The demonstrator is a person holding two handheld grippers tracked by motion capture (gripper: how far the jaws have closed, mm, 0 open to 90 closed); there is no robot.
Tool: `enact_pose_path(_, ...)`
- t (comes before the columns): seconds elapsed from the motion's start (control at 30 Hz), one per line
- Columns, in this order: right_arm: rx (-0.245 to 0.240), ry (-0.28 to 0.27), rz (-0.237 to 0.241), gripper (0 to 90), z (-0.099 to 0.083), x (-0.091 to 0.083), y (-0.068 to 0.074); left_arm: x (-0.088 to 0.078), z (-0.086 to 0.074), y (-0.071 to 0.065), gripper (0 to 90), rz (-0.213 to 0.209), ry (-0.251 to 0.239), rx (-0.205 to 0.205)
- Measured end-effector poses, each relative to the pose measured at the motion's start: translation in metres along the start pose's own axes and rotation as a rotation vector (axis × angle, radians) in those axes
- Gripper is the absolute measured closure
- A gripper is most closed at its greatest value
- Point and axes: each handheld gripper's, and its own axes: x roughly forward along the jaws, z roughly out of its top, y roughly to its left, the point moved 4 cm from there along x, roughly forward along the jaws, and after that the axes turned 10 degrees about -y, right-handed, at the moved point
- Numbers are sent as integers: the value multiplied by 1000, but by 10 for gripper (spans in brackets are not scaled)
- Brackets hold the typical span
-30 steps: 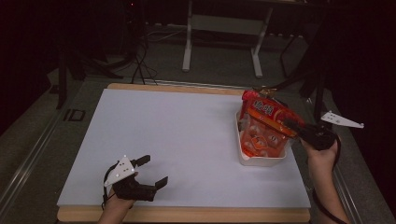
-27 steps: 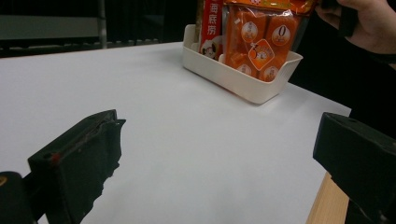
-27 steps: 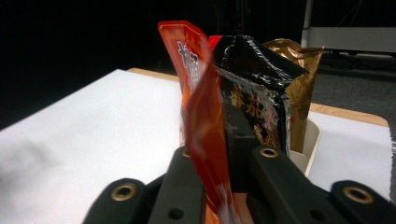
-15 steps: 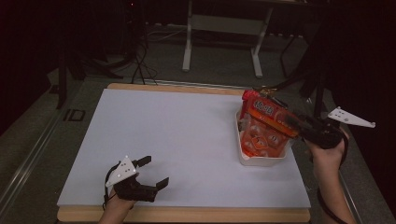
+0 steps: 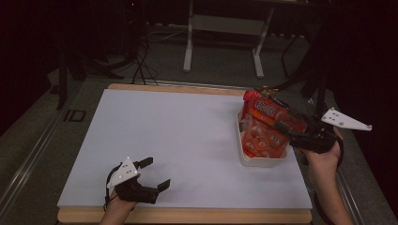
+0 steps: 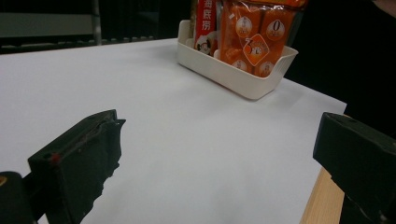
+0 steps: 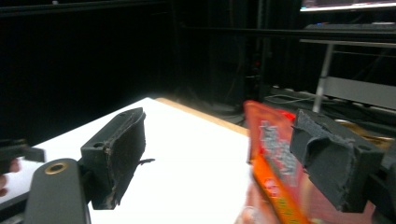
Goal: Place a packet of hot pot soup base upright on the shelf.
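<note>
Letting go of the red snack packet [image 5: 265,110] leaves it leaning on the orange snack bags [image 5: 263,138] in the white plastic bin [image 5: 256,161], and that is where your risk lies. Your right gripper [image 5: 281,123] has just been opening its jaws; in the right gripper view they stand wide apart with the packet [image 7: 273,154] loose between them, close against one pad and not pressed. Judging from that, a sideways swing as you draw back could catch the packet's top edge and drag it out of the bin, or tip it over the bin's far rim onto the white table sheet [image 5: 178,140]. The bin looks light, so a jaw hooking its wall might slide it toward the near right corner of the sheet, which the bin already sits close to. Pulling straight up and away from the bin seems safest. Your left gripper [image 5: 152,172] rests released, jaws apart on nothing, well apart from the bin at the near edge of the sheet, so it poses little hazard unless you sweep it across.
</note>
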Motion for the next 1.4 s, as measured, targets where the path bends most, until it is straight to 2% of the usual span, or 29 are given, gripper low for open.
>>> enact_pose_path(0.17,5,10,59,149,-9,6,18,-1,1,0,16,2,-2,3)
enact_pose_path(0.23,1,11,63,149,-11,7,21,-1,1,0,16,1,-6,1)
enact_pose_path(0.27,11,18,87,146,-16,9,26,-1,1,0,16,1,-6,2)
enact_pose_path(0.4,40,35,123,142,-27,13,34,-1,1,-1,16,-1,-5,3)
enact_pose_path(0.53,36,61,154,138,-40,17,42,-1,2,-1,16,-1,-6,2)
enact_pose_path(0.83,22,110,195,134,-63,23,53,-2,1,-1,16,-1,-4,4)
enact_pose_path(0.9,22,127,205,133,-77,25,58,-2,1,-1,16,-2,-3,3)
enact_pose_path(1.2,48,142,206,133,-103,21,61,-1,0,-3,16,-9,1,10)
enact_pose_path(1.23,51,159,205,133,-111,20,62,-1,0,-3,16,-11,3,13)
enact_pose_path(1.4,43,170,225,133,-123,19,67,-1,-1,-4,16,-17,7,16)
